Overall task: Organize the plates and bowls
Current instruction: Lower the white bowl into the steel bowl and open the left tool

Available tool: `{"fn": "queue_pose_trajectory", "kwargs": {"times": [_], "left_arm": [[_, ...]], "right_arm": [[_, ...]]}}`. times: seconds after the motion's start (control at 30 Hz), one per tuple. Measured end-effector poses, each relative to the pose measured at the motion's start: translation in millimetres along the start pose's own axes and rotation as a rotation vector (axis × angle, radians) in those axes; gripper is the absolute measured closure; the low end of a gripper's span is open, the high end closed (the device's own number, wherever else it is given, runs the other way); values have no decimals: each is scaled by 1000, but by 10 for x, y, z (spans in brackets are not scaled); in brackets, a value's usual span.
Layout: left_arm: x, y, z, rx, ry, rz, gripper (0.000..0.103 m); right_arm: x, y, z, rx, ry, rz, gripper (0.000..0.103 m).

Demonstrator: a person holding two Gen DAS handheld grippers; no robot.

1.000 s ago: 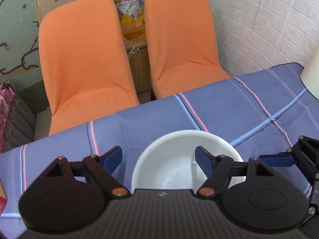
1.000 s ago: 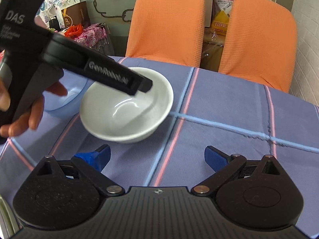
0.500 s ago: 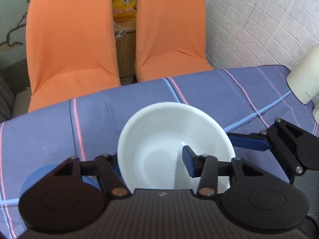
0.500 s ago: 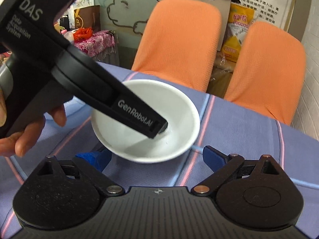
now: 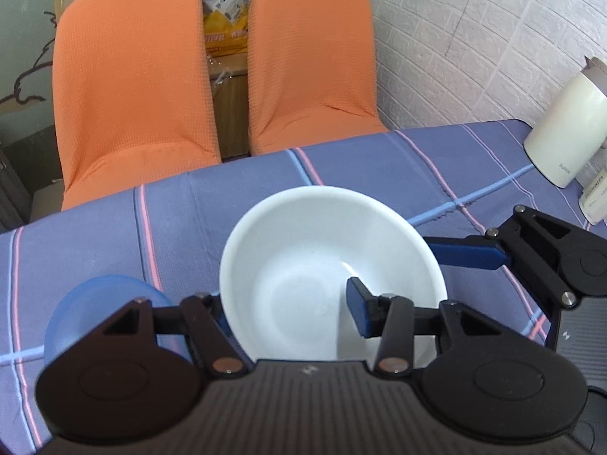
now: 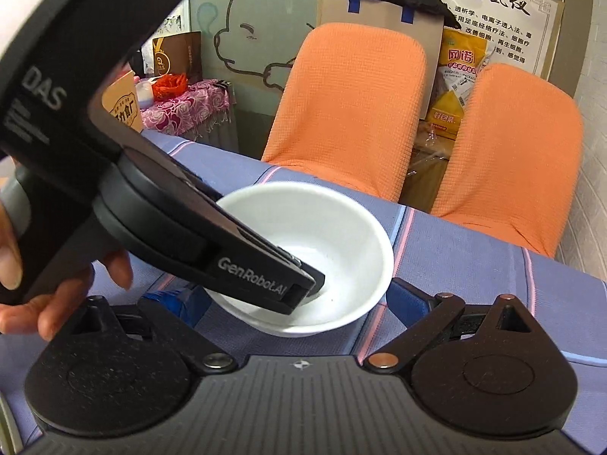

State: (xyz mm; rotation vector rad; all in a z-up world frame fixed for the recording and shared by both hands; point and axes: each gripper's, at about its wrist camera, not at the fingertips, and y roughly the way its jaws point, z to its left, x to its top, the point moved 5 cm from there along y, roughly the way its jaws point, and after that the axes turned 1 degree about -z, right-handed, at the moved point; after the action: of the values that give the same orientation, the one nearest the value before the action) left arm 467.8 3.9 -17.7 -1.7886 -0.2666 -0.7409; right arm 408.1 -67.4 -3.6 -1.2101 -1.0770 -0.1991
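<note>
The left gripper (image 5: 292,309) is clamping the near-left rim of the white bowl (image 5: 315,276), lifted just right of the blue bowl (image 5: 95,303), while the right gripper (image 6: 280,295) is waiting wide open and empty beside it.

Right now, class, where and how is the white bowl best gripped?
Probably by its rim, pinching the thin wall with one finger inside and one outside. The white bowl sits upright and open, too wide to span; the left gripper already straddles its near-left wall from above.
</note>
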Motion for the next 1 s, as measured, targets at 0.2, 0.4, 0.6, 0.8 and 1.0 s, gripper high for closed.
{"fn": "queue_pose_trajectory", "kwargs": {"times": [0.2,0.4,0.6,0.8,1.0], "left_arm": [[-241,-409,-449,-27,22,-27,57],[-679,-835,-1086,-81,59,-48,57],[-1178,-976,-1592,-132,93,-28,55],[-1557,-919,-1859,-124,121,5,55],[-1640,-802,-1980,-77,151,0,54]], "right_arm": [[-125,-475,103,-16,-21,-21,18],[-484,-1252,275,-58,-41,-52,17],[-967,-1800,404,-96,-19,-38,15],[-1337,-1983,440,-114,16,-22,14],[-1558,-1963,338,-95,72,-14,15]]}}
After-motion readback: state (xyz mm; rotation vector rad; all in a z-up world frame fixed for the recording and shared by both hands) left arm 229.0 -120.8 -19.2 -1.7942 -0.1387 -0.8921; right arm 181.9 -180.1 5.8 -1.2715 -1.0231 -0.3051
